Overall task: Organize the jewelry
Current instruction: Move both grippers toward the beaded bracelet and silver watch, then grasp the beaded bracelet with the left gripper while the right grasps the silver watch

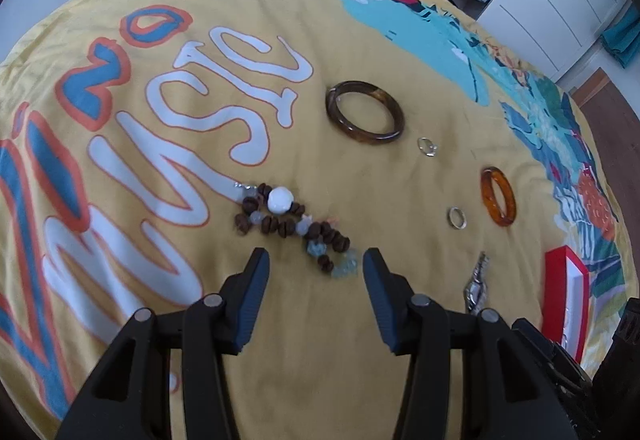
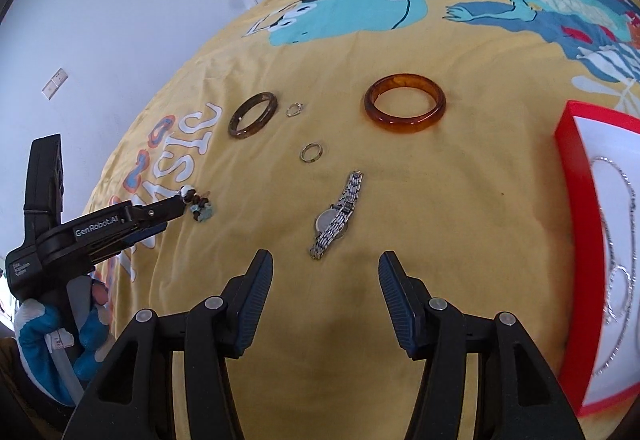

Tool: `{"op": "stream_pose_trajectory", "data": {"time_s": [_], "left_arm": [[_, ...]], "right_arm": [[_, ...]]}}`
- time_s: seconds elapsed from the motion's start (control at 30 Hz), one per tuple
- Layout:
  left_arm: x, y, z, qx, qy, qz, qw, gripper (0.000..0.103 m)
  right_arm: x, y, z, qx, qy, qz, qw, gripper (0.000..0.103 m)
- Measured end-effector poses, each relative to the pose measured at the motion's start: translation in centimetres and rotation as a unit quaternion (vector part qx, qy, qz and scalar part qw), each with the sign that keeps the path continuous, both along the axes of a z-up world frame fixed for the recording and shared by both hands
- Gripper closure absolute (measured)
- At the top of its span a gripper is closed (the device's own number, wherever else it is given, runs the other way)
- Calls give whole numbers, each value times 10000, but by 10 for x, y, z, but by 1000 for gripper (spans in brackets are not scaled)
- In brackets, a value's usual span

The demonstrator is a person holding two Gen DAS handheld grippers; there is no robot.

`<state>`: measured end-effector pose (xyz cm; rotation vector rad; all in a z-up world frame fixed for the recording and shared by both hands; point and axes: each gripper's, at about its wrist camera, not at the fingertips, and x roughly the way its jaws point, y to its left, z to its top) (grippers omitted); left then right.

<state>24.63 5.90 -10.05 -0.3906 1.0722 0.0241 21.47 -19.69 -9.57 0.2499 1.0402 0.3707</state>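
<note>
A bracelet of brown beads with one white bead lies on the yellow printed blanket. Its near end sits between the tips of my left gripper, which stands open just over it. The right wrist view shows that left gripper from the side, by the beads. My right gripper is open, its tips just short of a silver watch lying flat. The watch also shows to the left gripper's right.
A dark brown bangle, an amber bangle and two small rings lie farther up the blanket. A red box with white lining holds a silver chain at the right. A gloved hand holds the left gripper.
</note>
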Motion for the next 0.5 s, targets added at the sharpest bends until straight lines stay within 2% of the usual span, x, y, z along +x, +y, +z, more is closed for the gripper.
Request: {"op": "stream_pose_trajectory", "data": {"time_s": [0.27,0.5], "left_arm": [[23,5,-23,208,139,127,9996,56],[33,-5,-28,777,49,-31,9970,59]], "right_arm": [[27,11,-25,127,153,48,9998,48],[38,26,-36,-16,34,148,9999,50]]}}
